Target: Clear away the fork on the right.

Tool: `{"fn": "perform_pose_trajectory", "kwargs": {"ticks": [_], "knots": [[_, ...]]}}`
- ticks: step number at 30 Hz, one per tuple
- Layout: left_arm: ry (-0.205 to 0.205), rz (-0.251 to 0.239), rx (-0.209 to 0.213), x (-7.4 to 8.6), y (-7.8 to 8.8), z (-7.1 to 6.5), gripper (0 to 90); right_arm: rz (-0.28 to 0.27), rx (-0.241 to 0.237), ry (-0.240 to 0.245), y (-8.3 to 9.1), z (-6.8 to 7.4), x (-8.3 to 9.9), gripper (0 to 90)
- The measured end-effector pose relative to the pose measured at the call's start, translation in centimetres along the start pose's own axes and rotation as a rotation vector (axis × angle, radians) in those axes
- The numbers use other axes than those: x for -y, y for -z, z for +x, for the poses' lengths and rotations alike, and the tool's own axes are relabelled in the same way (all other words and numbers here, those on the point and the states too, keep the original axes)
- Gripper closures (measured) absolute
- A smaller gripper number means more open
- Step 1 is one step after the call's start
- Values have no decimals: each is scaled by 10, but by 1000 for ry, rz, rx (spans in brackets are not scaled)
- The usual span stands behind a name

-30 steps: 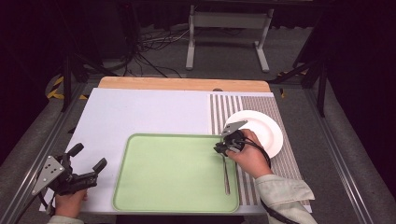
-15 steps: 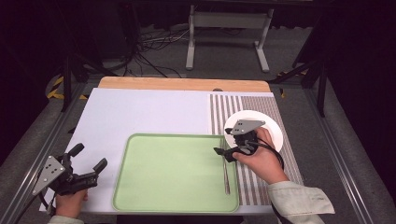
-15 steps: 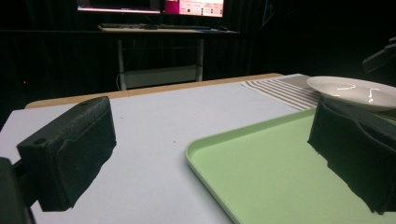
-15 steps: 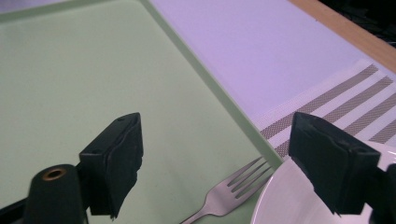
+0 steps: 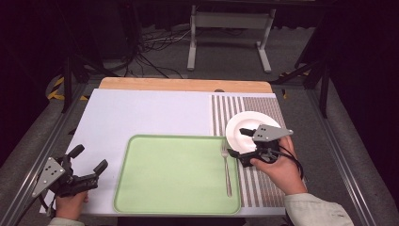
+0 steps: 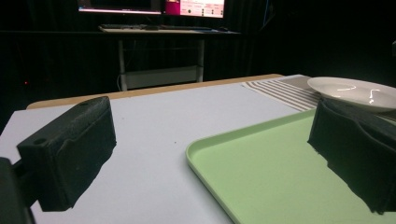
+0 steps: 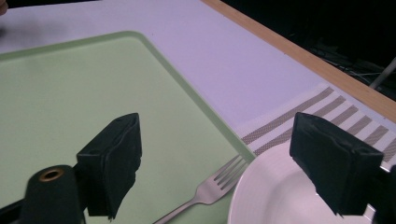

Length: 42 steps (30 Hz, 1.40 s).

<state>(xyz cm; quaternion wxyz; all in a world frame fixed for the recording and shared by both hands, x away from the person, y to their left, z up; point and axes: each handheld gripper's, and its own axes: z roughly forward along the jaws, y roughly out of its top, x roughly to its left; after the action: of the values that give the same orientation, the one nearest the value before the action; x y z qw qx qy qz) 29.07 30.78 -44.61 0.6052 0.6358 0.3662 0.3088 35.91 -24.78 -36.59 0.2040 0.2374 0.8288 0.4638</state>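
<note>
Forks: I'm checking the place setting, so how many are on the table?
1: the fork lies along the right edge of the green tray, beside the white plate.

A pale green tray (image 5: pixel 174 174), a white plate (image 5: pixel 249 123), a silver fork (image 5: pixel 227 167), a grey-and-white striped mat (image 5: pixel 226 110) at right, black grippers.

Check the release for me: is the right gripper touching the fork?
Apart. The right gripper view shows the fork lying on the green tray, clear of the right gripper.
</note>
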Motion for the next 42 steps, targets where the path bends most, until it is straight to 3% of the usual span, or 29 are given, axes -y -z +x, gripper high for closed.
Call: {"fn": "perform_pose_trajectory", "kwargs": {"ticks": [17,25,33,42], "knots": [[0,4,0,0,0,0,14,-138,48,-54,30,-9,42,161],[-5,6,1,1,0,0,14,-137,91,-80,34,-13,66,164],[0,4,0,1,-1,0,14,-174,87,-111,35,-13,83,162],[-3,7,1,2,-2,0,14,-193,115,-157,37,-13,100,158]]}}
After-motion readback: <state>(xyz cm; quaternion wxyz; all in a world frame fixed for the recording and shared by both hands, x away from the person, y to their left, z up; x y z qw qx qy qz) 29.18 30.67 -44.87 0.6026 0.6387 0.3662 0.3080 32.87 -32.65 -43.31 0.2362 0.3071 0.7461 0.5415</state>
